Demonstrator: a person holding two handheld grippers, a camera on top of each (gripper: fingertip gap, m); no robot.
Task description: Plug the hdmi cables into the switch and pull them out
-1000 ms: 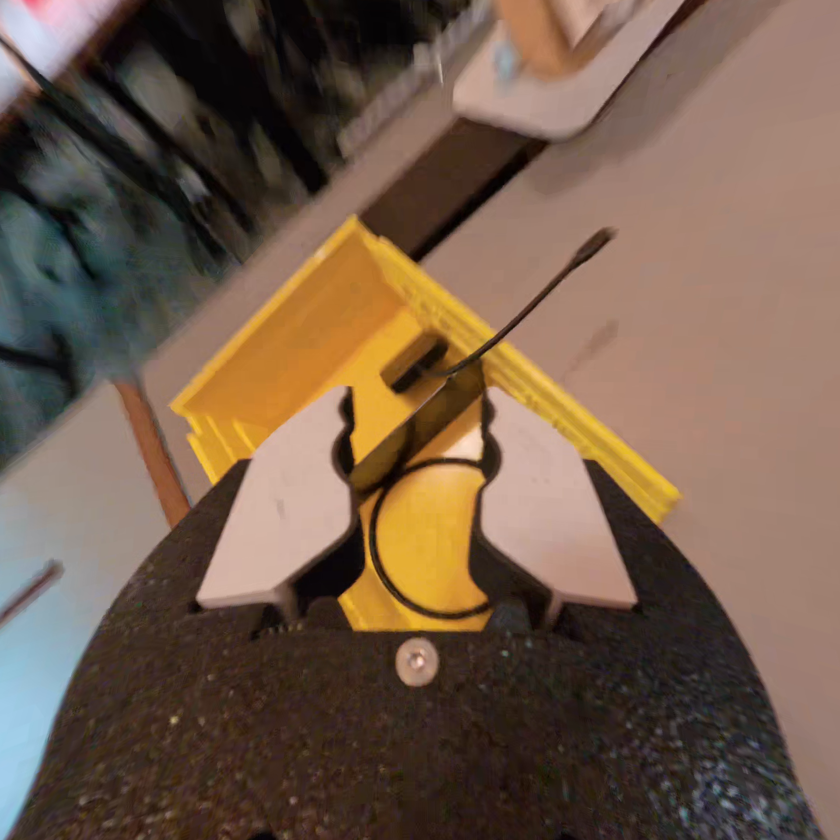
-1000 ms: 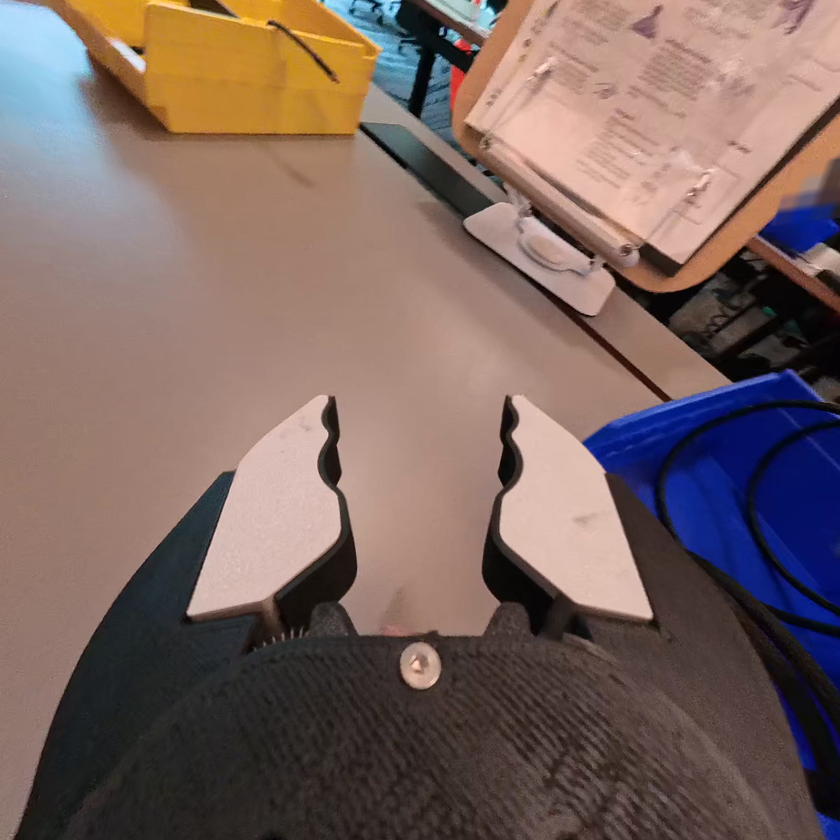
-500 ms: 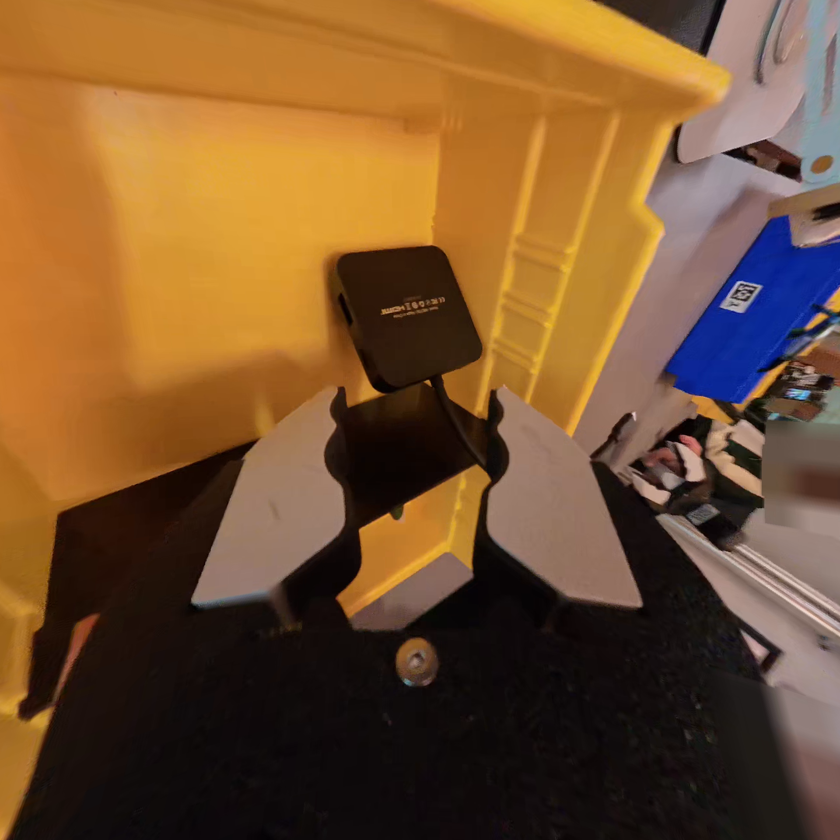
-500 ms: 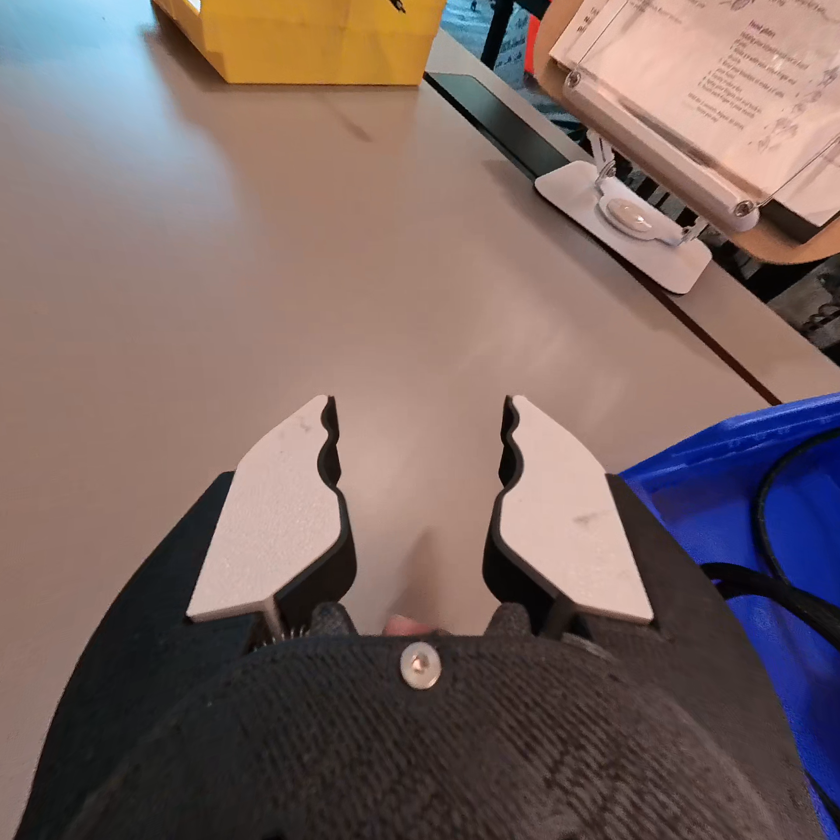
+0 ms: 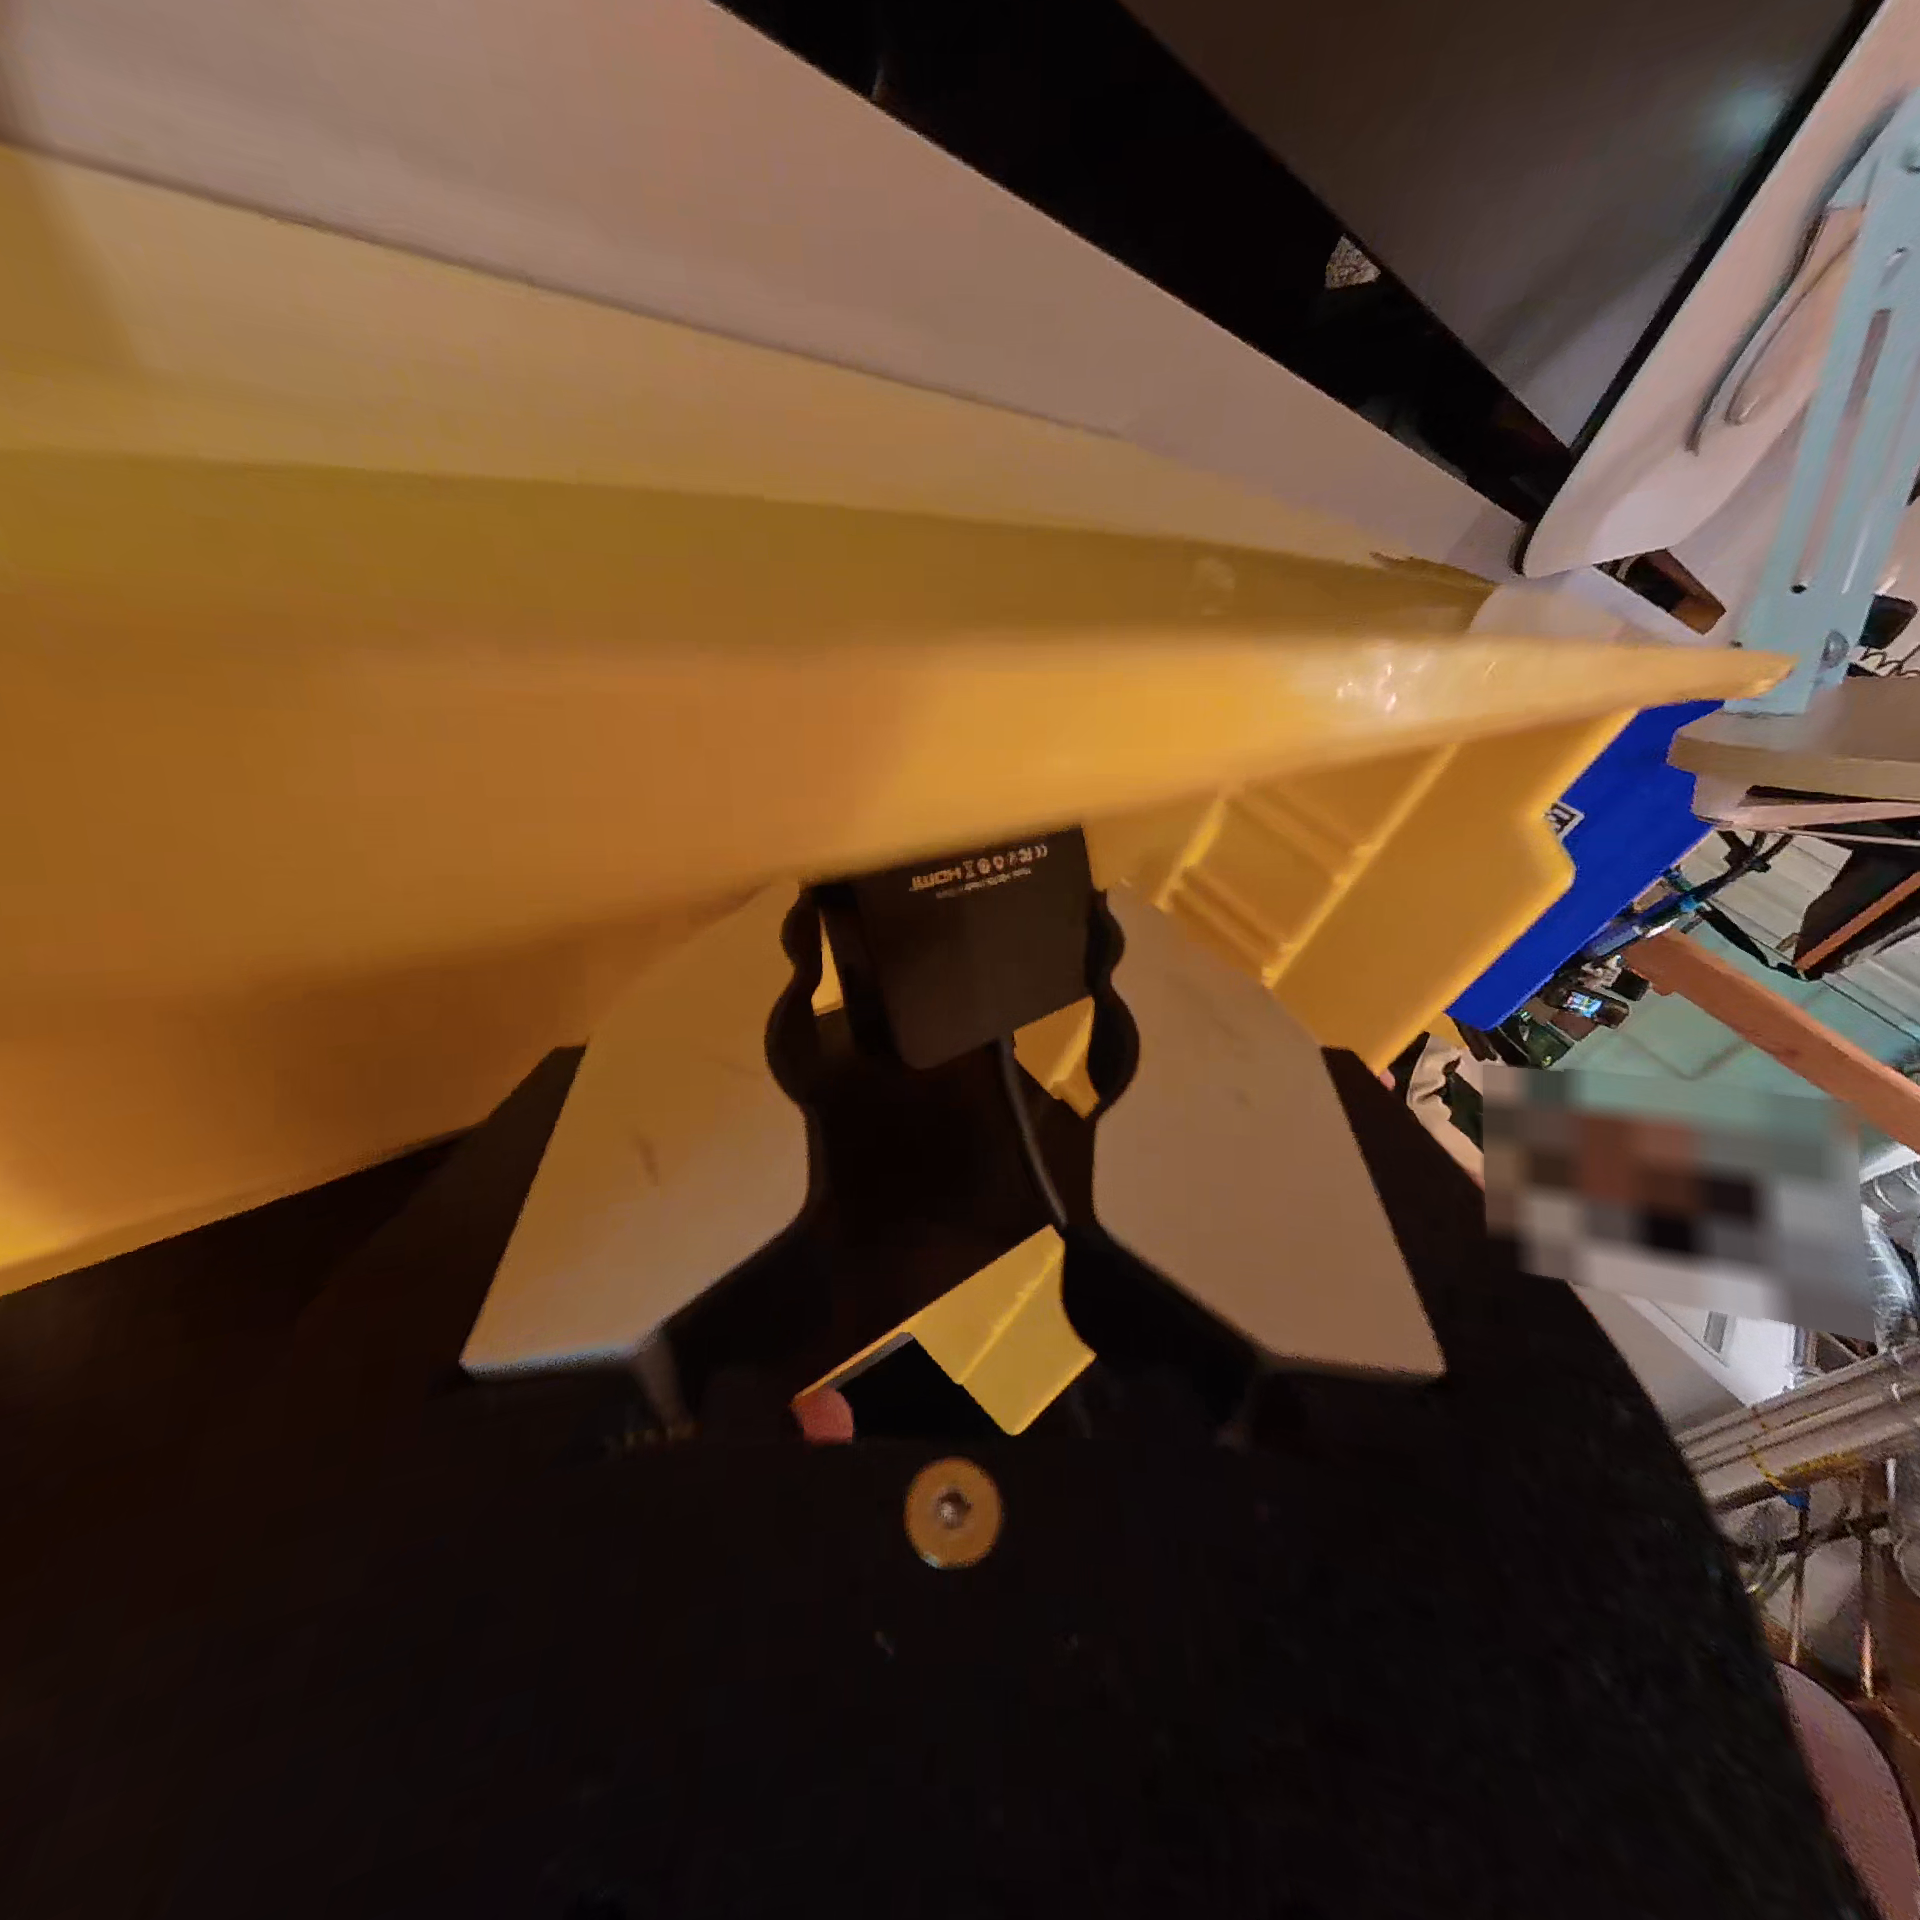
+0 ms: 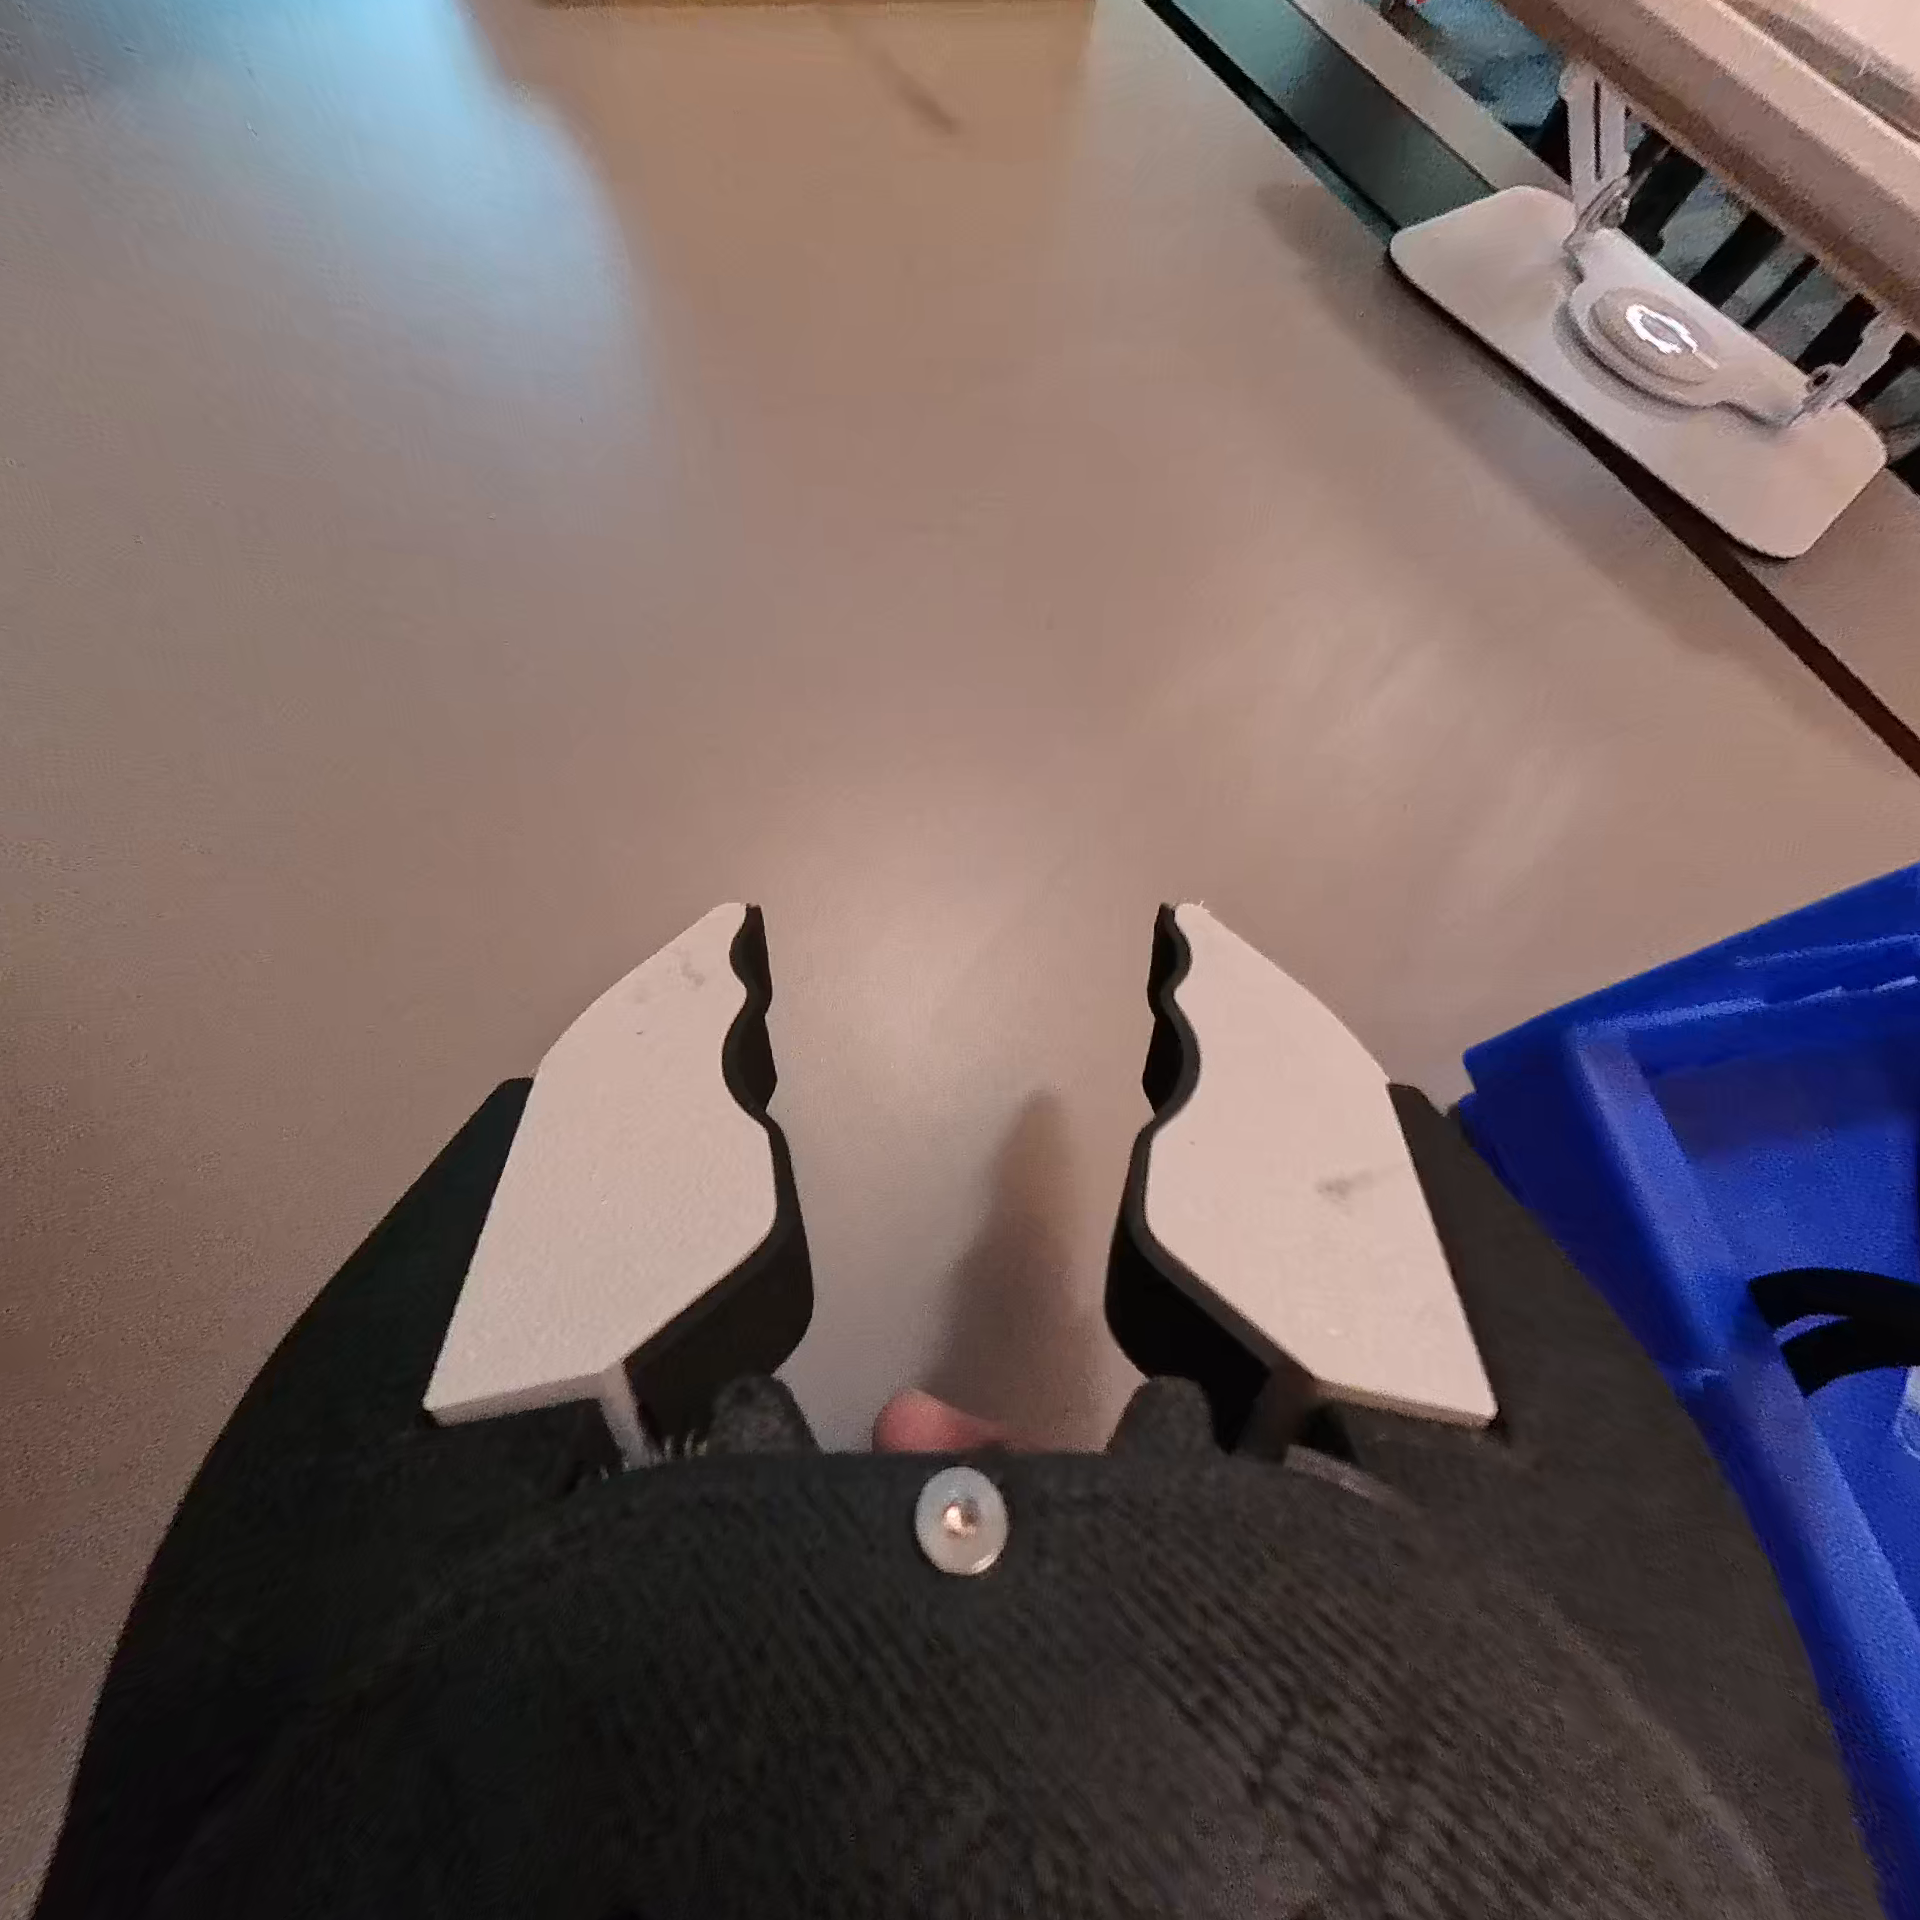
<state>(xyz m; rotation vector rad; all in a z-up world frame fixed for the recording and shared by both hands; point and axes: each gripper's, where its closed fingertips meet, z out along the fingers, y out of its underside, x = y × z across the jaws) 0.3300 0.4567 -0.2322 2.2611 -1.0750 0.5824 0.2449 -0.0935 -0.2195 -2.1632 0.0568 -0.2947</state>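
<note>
Switch (image 5: 966, 935) lies inside yellow bin (image 5: 727, 665), against its wall, between the tips of the left gripper (image 5: 951, 925), spread, not yet clamped; fetch step, next closing on its sides. Right gripper (image 6: 961, 914) agape, empty, over table (image 6: 831, 520) beside blue bin (image 6: 1714, 1122)

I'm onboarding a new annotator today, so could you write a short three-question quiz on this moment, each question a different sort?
1. True or false: the right gripper holds a cable.
2. Multiple choice: the small black square switch box lies between the fingertips of the left gripper, inside a) the blue plastic bin b) the yellow plastic bin c) neither, on the bare beige tabletop.
3. Fill in: the thin black cable trailing from the switch box runs back between the left gripper's two ____.

Key: 1 false, its jaws stand open and empty; 2 b; 3 fingers.
</note>
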